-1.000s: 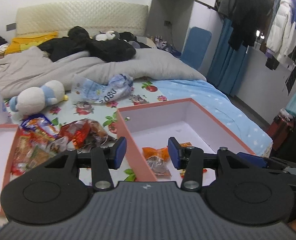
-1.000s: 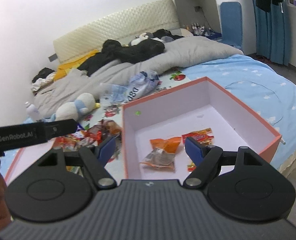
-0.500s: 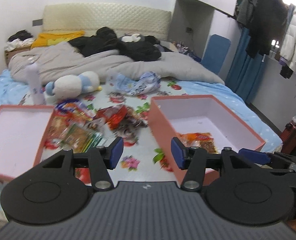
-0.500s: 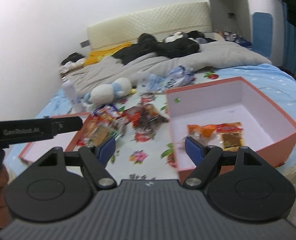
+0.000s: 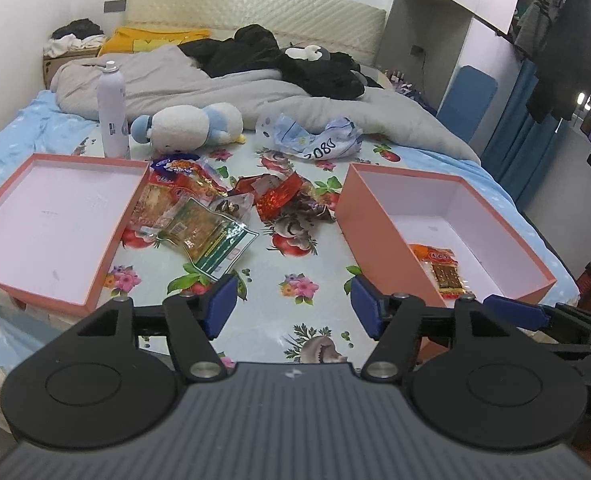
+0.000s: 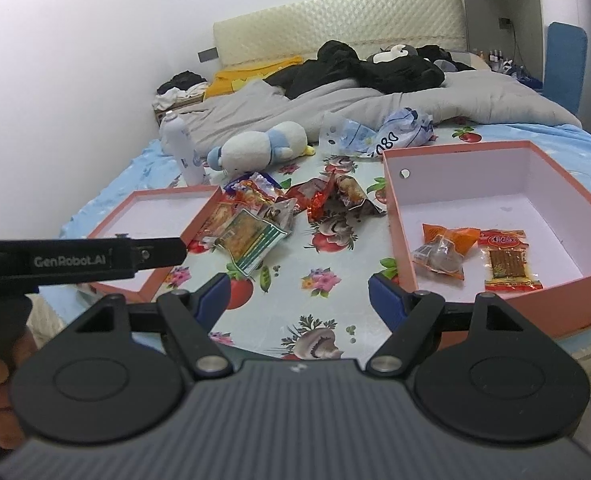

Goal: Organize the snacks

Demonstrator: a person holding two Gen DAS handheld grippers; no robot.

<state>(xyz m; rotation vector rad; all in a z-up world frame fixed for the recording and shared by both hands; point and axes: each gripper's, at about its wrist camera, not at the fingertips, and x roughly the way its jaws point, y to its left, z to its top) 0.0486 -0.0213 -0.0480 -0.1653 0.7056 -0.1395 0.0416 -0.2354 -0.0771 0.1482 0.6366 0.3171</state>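
Note:
A heap of snack packets [image 5: 211, 212] [image 6: 263, 220] lies on the flowered sheet between two pink boxes. The left box [image 5: 47, 216] [image 6: 151, 220] holds nothing. The right box [image 5: 379, 216] [image 6: 395, 232] holds an orange packet [image 6: 445, 250] and a red stick-snack packet [image 5: 441, 266] [image 6: 507, 262]. My left gripper [image 5: 294, 307] hovers over the bare sheet in front of the heap, its jaws opening with nothing between them. My right gripper [image 6: 299, 294] stands open and empty near the right box's front left corner.
Behind the heap lie a white and blue plush toy [image 5: 187, 126], a white spray bottle [image 5: 112, 110] and a crumpled blue bag [image 5: 309, 142]. Grey duvet and dark clothes cover the bed's far end. The bed edge runs just below both grippers.
Both grippers have pulled back and swung left from over the right box to the sheet between the boxes. The left jaws have widened; the left box has come into view.

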